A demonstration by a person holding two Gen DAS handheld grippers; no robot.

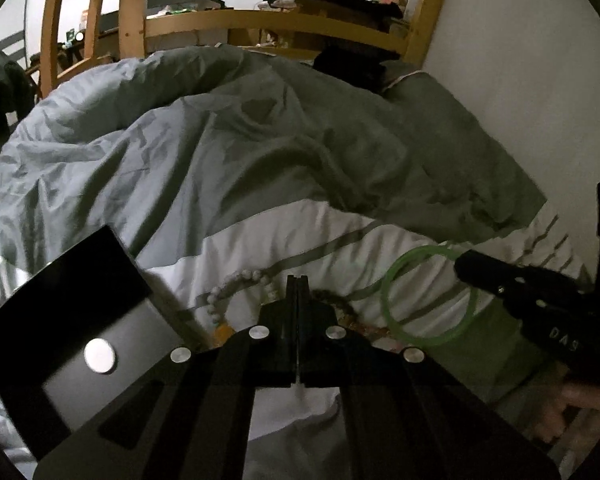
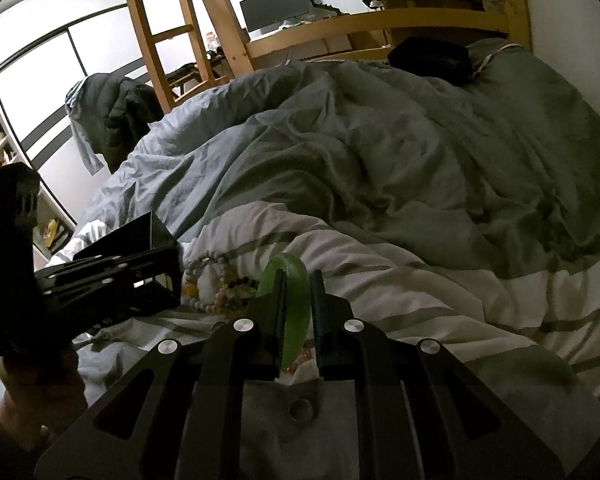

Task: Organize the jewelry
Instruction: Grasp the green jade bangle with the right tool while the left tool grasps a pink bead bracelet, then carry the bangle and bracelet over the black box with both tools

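Note:
A translucent green bangle (image 1: 430,296) hangs in the air over the bed, held at its upper right rim by my right gripper (image 1: 466,262). In the right wrist view the bangle (image 2: 296,312) stands edge-on between the fingers of my right gripper (image 2: 298,280), which close on it. My left gripper (image 1: 297,280) is shut and empty, its tips just above a pile of bead bracelets (image 1: 236,284) on the white striped sheet. The pile also shows in the right wrist view (image 2: 216,280). A black open box (image 1: 72,308) sits left of the pile.
A rumpled grey duvet (image 1: 228,140) covers the bed beyond the sheet. A wooden bed frame and ladder (image 2: 168,32) stand at the far end. A white wall (image 1: 540,80) runs along the right. A dark jacket (image 2: 116,116) hangs at the far left.

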